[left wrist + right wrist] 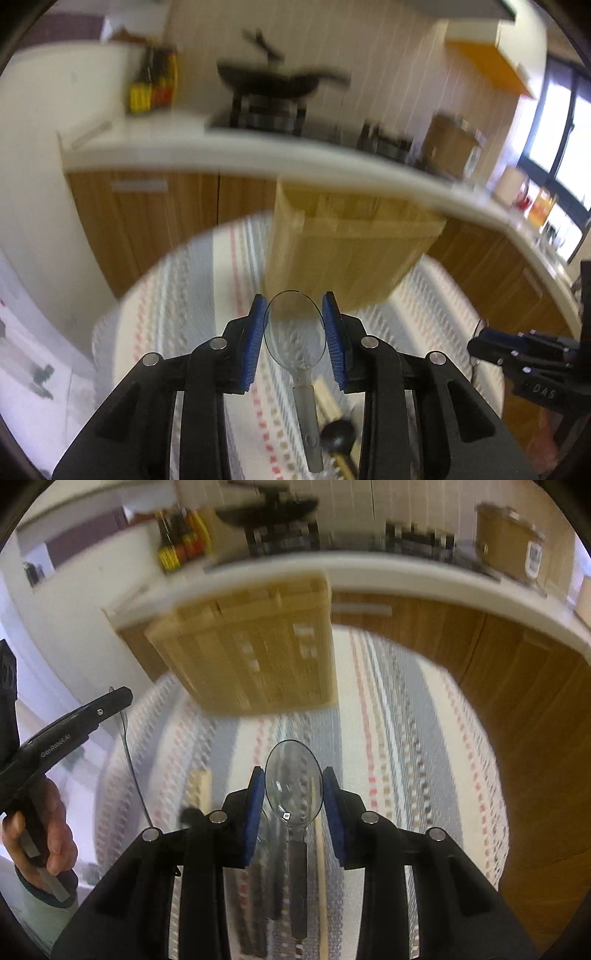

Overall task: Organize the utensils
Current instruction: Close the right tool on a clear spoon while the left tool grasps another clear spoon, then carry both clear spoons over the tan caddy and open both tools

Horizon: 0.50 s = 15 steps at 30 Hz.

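Observation:
My left gripper is shut on a clear plastic spoon, bowl forward, held above the striped cloth. My right gripper is shut on a second clear plastic spoon in the same way. A wooden utensil organizer stands ahead on the cloth; it also shows in the right wrist view, with several compartments. The left gripper and its spoon appear at the left of the right wrist view. The right gripper appears at the right edge of the left wrist view.
Wooden sticks and a black-tipped utensil lie on the cloth below the left gripper. Several dark-handled utensils lie below the right gripper. A white counter with a black wok and wooden cabinets runs behind the table.

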Each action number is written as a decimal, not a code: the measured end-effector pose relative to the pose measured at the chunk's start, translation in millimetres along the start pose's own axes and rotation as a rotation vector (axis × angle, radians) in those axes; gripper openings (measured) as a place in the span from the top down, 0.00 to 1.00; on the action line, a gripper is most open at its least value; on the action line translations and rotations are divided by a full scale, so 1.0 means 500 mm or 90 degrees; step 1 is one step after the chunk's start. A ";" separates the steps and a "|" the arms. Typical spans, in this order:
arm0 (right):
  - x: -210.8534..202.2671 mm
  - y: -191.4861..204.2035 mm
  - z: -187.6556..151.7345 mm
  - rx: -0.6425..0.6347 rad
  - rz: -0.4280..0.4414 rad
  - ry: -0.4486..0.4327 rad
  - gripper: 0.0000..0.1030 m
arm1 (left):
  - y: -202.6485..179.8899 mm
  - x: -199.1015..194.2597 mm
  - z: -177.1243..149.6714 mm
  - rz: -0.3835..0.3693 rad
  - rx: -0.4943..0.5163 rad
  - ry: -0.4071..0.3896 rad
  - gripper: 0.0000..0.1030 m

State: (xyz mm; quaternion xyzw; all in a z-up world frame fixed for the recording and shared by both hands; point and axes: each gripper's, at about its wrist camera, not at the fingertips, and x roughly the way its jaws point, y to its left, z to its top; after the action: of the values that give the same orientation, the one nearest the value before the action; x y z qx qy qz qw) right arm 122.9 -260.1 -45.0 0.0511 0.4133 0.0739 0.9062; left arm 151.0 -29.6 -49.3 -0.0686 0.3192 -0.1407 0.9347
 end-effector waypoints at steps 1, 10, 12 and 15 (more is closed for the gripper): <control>-0.020 0.005 0.015 -0.005 -0.006 -0.030 0.72 | -0.001 -0.022 0.021 0.001 -0.001 -0.032 0.71; -0.111 0.036 0.175 0.005 -0.048 -0.292 0.72 | -0.022 -0.070 0.202 0.028 0.000 -0.192 0.71; -0.101 0.024 0.218 0.025 -0.046 -0.322 0.72 | -0.024 -0.050 0.230 0.043 -0.001 -0.217 0.71; -0.068 0.002 0.271 0.051 -0.043 -0.351 0.72 | -0.019 -0.021 0.259 0.057 -0.001 -0.238 0.71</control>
State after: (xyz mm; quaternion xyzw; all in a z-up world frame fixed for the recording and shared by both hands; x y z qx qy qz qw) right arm 203.3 -269.3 68.8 0.0917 0.1549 0.0108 0.9836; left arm 221.0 -30.4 60.6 -0.0800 0.1426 -0.0832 0.9830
